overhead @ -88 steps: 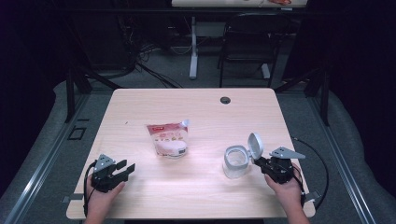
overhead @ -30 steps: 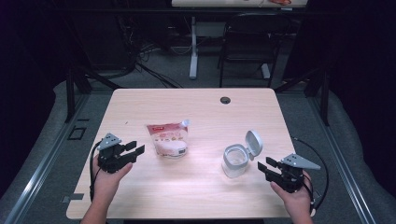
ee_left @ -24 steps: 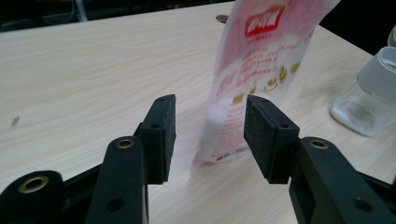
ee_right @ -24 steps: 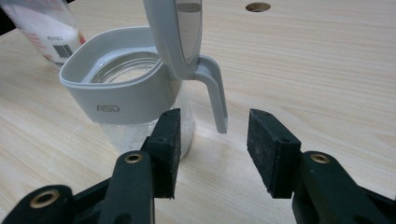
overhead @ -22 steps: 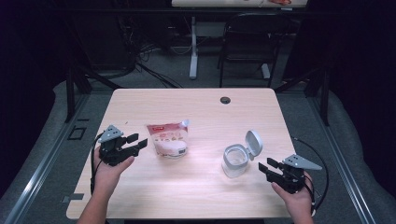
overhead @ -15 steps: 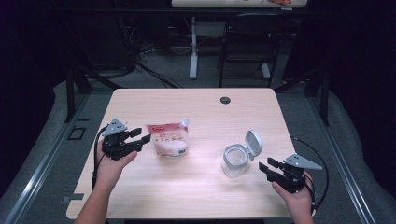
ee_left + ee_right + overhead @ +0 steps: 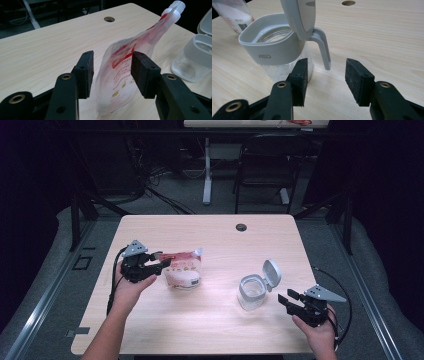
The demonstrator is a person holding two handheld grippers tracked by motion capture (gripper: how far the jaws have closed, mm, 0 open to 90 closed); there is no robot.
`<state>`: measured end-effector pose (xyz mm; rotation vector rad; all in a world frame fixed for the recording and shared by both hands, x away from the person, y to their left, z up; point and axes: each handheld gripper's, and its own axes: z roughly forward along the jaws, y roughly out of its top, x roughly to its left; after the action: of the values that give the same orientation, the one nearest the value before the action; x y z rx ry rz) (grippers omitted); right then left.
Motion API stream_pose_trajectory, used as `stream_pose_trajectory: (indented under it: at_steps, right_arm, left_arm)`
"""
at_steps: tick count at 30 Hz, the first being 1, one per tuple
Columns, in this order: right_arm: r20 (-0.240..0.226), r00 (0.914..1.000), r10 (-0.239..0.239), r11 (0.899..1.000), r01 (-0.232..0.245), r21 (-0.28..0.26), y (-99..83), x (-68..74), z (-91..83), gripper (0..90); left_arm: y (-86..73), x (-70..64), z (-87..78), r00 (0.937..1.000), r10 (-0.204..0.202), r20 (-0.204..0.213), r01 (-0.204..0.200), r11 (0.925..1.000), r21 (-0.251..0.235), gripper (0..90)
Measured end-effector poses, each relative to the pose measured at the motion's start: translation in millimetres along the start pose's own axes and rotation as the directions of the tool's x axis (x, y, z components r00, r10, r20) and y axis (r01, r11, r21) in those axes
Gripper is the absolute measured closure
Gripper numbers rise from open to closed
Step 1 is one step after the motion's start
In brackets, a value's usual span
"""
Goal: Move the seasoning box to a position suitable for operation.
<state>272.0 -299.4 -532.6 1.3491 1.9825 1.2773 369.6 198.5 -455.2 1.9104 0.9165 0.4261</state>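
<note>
A red and white refill pouch (image 7: 182,271) with a white spout stands left of the table's middle. My left gripper (image 7: 161,263) is open at its left edge. In the left gripper view the pouch (image 7: 125,62) rises between the two spread jaws of that gripper (image 7: 112,75), and neither pad presses on it. A clear jar (image 7: 250,291) with a grey collar and a flipped-up lid (image 7: 272,271) stands at the right. My right gripper (image 7: 288,298) is open just right of it. In the right gripper view the jar (image 7: 274,47) sits ahead and left of that gripper (image 7: 325,80).
The wooden table (image 7: 215,245) has a round cable hole (image 7: 241,227) near its far edge. A chair (image 7: 265,165) and desk legs stand on the floor beyond. Bare tabletop lies between the pouch and the jar.
My left gripper moved from the table's front left up and right until its jaws reached the pouch. My right gripper drew back from the jar toward the front right and then stayed still.
</note>
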Motion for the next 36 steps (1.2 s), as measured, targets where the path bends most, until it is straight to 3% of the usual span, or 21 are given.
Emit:
stream_pose_trajectory:
  at_steps: [4, 8, 29, 36]
  right_arm:
    - [0.004, 1.0000, 0.002, 1.000, -0.002, 0.006, -1.0, -1.7, -0.8, 53.3]
    - [0.009, 0.9999, 0.005, 1.000, -0.005, 0.008, -1.6, -2.5, -1.6, 53.3]
    - [0.002, 1.0000, 0.006, 1.000, -0.006, 0.012, -1.6, -3.0, 0.6, 53.3]
    - [0.001, 1.0000, 0.009, 1.000, -0.009, 0.011, -1.5, -3.1, 0.8, 53.2]
  left_arm:
    - [0.1, -4.9, 0.5, 0.9993, 0.030, -0.021, -0.030, 0.9995, 0.004, 59.6]
    - [-1.2, -6.1, -1.8, 0.9994, 0.020, -0.029, -0.020, 0.9998, 0.001, 63.2]
    - [-5.6, -15.3, -8.2, 0.9985, 0.053, 0.012, -0.053, 0.9986, 0.003, 79.8]
    - [-2.2, -15.0, -1.1, 0.9989, 0.039, 0.028, -0.039, 0.9992, 0.005, 69.1]
